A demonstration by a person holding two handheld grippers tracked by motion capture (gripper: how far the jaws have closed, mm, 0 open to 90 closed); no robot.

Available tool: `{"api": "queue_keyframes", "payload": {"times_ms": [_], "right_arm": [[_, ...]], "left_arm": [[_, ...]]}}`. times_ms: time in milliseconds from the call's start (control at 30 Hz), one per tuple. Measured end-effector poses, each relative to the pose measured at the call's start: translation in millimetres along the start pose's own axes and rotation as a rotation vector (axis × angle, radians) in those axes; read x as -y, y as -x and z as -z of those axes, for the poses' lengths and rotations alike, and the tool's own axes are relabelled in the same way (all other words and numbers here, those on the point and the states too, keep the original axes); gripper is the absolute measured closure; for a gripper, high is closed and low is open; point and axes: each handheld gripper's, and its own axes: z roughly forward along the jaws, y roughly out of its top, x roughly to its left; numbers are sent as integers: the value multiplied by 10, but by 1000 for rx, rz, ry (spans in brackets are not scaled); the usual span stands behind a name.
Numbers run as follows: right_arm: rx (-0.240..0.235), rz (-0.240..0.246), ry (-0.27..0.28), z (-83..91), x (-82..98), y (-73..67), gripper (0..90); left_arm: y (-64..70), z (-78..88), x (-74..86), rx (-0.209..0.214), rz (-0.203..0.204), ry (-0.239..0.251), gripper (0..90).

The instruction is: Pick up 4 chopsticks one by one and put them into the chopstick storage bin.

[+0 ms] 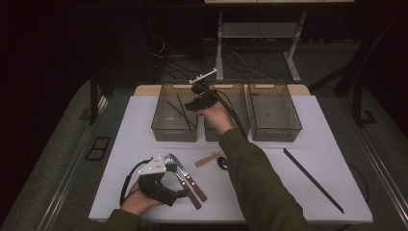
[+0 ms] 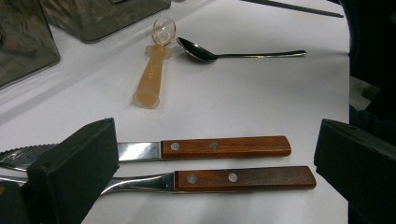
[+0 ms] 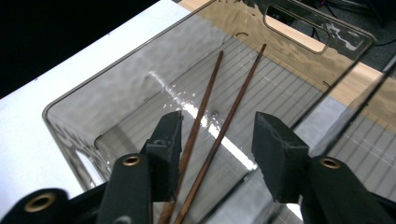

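two chopsticks (image 3: pixel 212 121) lie in the left bin (image 3: pixel 93 93), right gripper (image 3: pixel 217 140) fingers spread around them, left gripper (image 2: pixel 210 154) fingers spread over the knife (image 2: pixel 224 147). lifting carelessly could snag a stick.

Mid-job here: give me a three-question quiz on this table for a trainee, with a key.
1. True or false: the two brown chopsticks lie inside the left bin.
2. Which pieces lie between the pads of the left tool? A) the metal spoon and the plastic spoon; B) the wooden-handled knife and fork; C) the black chopstick.
3. Fill in: the right tool hangs over the left bin with its pads ____.

Key:
1. True; they rest on the bin floor.
2. B; the pads stand apart on either side of the handles, not pressing them.
3. Open; the chopsticks lie loose below the gap.
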Motion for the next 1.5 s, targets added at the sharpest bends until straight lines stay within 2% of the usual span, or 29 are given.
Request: {"api": "queue_keyframes", "payload": {"times_ms": [267,567,800,1100,1133,1167,1233,1500], "right_arm": [[-48,25,20,152,129,-21,481],[-60,82,42,422,285,-59,434],[-54,105,52,669,475,19,380],[-46,93,76,935,719,164,320],[-46,97,80,962,751,180,320],[-51,92,78,992,783,193,320],[-49,94,76,1049,847,224,312],[-47,92,109,1279,1110,350,280]], "left_arm": [[3,0,2,0,-1,0,0],[-1,4,4,-2,-3,-13,0],[3,-3,6,-2,-6,-11,0],[3,5,5,-6,-1,-11,0],[-3,13,4,-5,-11,-17,0],[6,6,6,-8,4,-3,0],[0,6,9,-10,6,-1,0],[-36,-3,8,-17,-4,11,0]]}}
